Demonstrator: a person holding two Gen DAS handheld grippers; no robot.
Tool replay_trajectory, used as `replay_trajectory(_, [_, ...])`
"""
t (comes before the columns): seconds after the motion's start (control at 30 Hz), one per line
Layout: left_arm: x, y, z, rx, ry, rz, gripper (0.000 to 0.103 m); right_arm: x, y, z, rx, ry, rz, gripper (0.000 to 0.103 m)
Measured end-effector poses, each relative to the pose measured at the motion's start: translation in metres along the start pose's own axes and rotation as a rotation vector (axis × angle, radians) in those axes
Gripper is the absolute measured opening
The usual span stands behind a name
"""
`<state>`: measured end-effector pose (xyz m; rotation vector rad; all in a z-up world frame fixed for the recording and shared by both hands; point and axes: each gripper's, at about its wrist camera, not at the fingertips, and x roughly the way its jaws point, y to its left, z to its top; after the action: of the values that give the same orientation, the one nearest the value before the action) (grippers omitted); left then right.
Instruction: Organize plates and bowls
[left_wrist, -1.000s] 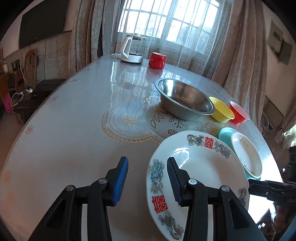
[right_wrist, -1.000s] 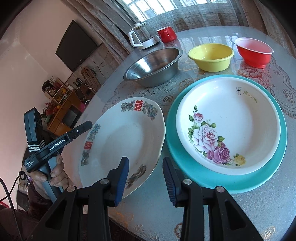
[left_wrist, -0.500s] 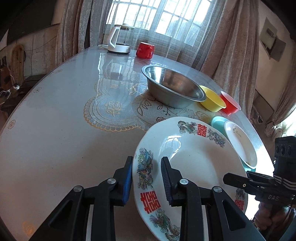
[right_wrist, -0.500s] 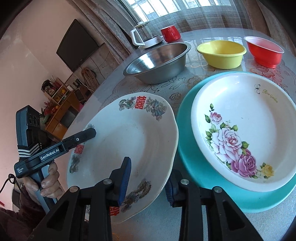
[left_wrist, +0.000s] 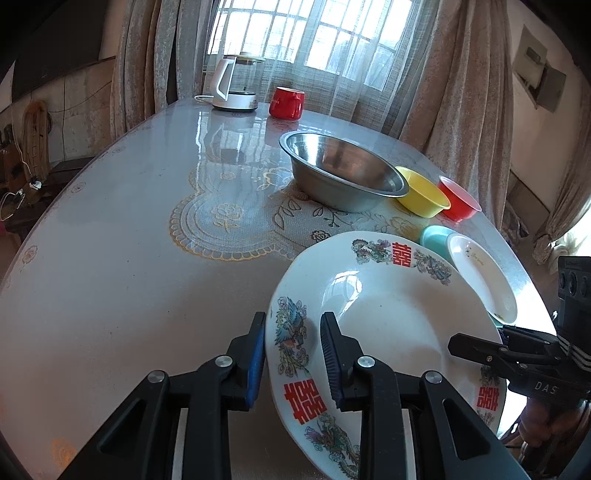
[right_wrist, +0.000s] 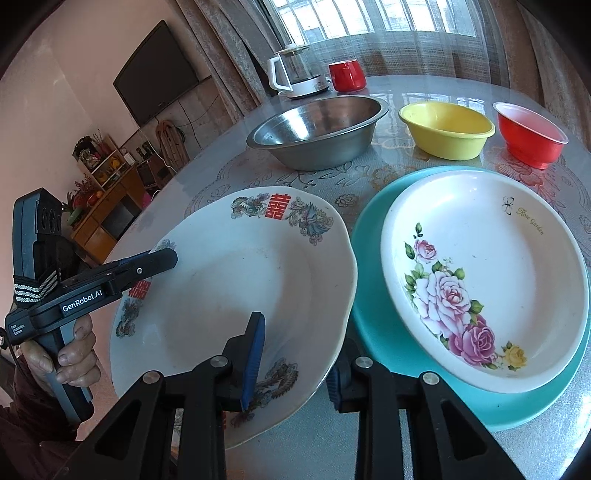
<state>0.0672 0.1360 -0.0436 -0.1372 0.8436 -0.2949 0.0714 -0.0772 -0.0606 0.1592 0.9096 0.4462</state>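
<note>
Now left hand-held gripper (left_wrist: 291, 354) clamping dragon plate (left_wrist: 388, 317) rim at 9 o'clock, right hand-held gripper (right_wrist: 295, 354) closing on 5 o'clock rim, likely sharing lift toward rose plate (right_wrist: 480, 280) stack.

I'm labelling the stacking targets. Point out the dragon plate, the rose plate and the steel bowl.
dragon plate (right_wrist: 236, 291), right wrist view, on its bare white well.
rose plate (right_wrist: 517, 266), right wrist view, on its white inner surface.
steel bowl (left_wrist: 343, 162), left wrist view, on its inside wall.
</note>
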Motion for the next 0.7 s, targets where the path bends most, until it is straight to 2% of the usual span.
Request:
replay_trajectory(0.23, [-0.013,-0.004,0.002,0.014,-0.053,-0.005,0.029,-0.013,0.010,0.005,-0.074,-0.043,-0.020,0.030])
replay_trajectory(0.7, [-0.020,-0.046,0.011,0.068,-0.095,-0.063,0.029,-0.053,-0.014,0.002,-0.028,-0.115,-0.038,0.030])
